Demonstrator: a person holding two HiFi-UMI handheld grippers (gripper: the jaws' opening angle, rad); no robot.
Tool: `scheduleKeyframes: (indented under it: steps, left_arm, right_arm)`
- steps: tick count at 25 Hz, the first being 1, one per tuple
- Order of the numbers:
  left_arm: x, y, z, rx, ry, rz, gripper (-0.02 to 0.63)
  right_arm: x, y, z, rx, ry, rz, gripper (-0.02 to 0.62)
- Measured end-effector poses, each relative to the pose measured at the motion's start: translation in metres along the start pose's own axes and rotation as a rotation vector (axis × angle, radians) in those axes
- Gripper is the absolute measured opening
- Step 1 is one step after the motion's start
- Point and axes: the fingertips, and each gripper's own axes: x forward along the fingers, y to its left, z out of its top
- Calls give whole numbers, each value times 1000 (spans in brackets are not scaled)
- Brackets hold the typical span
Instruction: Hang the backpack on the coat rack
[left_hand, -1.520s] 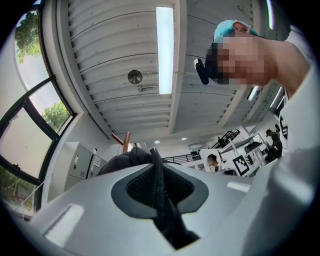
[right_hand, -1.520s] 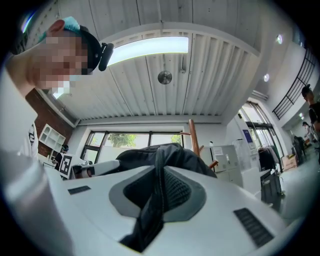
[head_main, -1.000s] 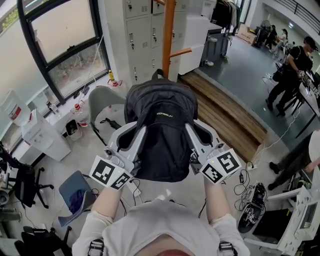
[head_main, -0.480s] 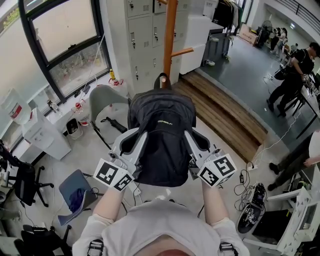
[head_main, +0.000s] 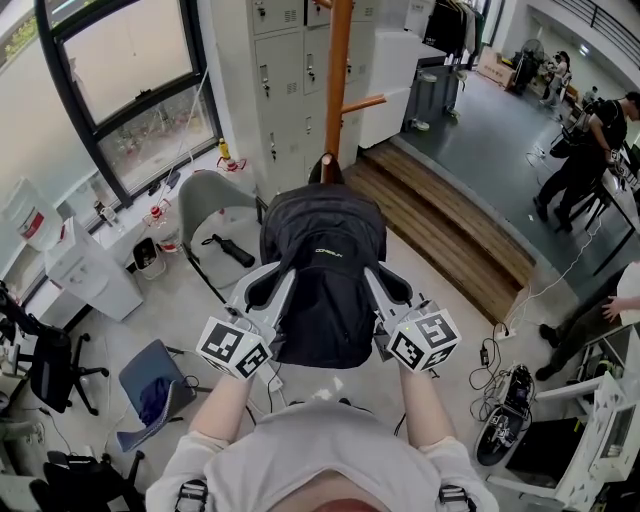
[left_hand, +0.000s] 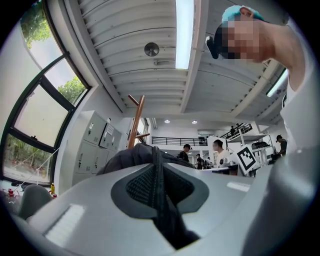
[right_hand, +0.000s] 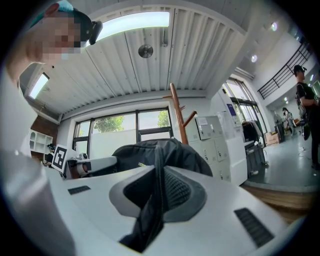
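Both forearms reach forward from the bottom of the head view, each hand carrying a gripper with its marker cube nearest the body.

Left gripper (head_main: 282, 274): jaws drawn in narrow, pinching a fold of black fabric on the left side of the backpack (head_main: 325, 270). The left gripper view shows the fabric running straight up between the pads (left_hand: 137, 186).

Right gripper (head_main: 369, 276): same picture on the other side, jaws close together and clamped on a dark fold of the bag (mesh padding visible either side of it in the right gripper view).

The backpack is in the air between the two grippers, back panel facing up toward the head camera. Its top carry loop (head_main: 327, 165) points away from the person, toward the coat rack (head_main: 337, 80). It hangs on no peg.

Below and to the left, a grey chair (head_main: 205, 205) stands on the pale floor. The orange pole of the rack rises just past the bag, one peg (head_main: 365, 103) sticking out to the right. Grey lockers (head_main: 285, 70) stand behind it, and a window (head_main: 130, 80) is to the left. A wooden step (head_main: 450, 230) runs off to the right, with a person (head_main: 590, 140) in dark clothes standing far beyond it
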Motion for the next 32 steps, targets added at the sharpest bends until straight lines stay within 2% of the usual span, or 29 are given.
scheduleKeyframes:
  steps: [13,32]
  left_arm:
    - [-1,13,-55,10,118,57,57]
    - [-16,34,-141,58,291,184,57]
  right_arm:
    - [2,-14,-53,-40,131,-99,54]
    - [-2,-19,-126,-120,279,-179,54]
